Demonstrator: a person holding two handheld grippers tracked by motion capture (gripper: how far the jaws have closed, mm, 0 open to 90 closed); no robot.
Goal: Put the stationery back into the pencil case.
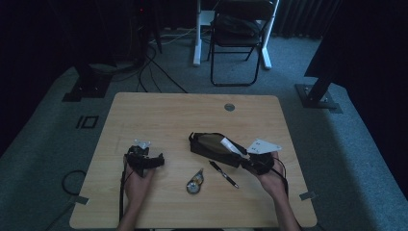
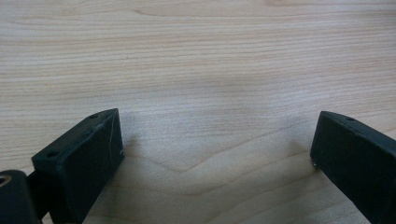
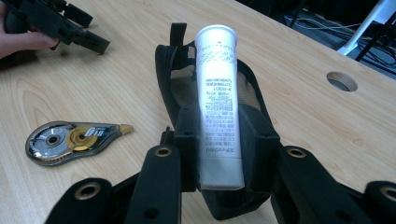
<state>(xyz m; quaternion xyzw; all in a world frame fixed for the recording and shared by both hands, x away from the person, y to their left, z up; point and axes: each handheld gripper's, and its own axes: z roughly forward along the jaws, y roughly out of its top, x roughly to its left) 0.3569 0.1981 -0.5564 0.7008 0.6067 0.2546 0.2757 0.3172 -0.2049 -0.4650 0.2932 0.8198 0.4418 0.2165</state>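
Right gripper (image 3: 219,140) clamps the white tube (image 3: 217,88) over the open black pouch (image 3: 180,70). I'd angle it low, sliding mouthward. Left gripper (image 2: 217,154) gapes empty over the table (image 2: 210,56).

I'm working over a light wood-grain surface (image 1: 159,113) with rounded corners and a round cable hole (image 1: 229,107) near its far edge. Lying on it, toward my right, is a black pouch (image 1: 207,144), open at the top. Nearer me, about midway across, sits a correction tape dispenser (image 1: 194,184), and just to its right a black pen (image 1: 223,174) lies at a slant, apart from the dispenser. The surface stands on grey carpeted floor (image 1: 57,130).
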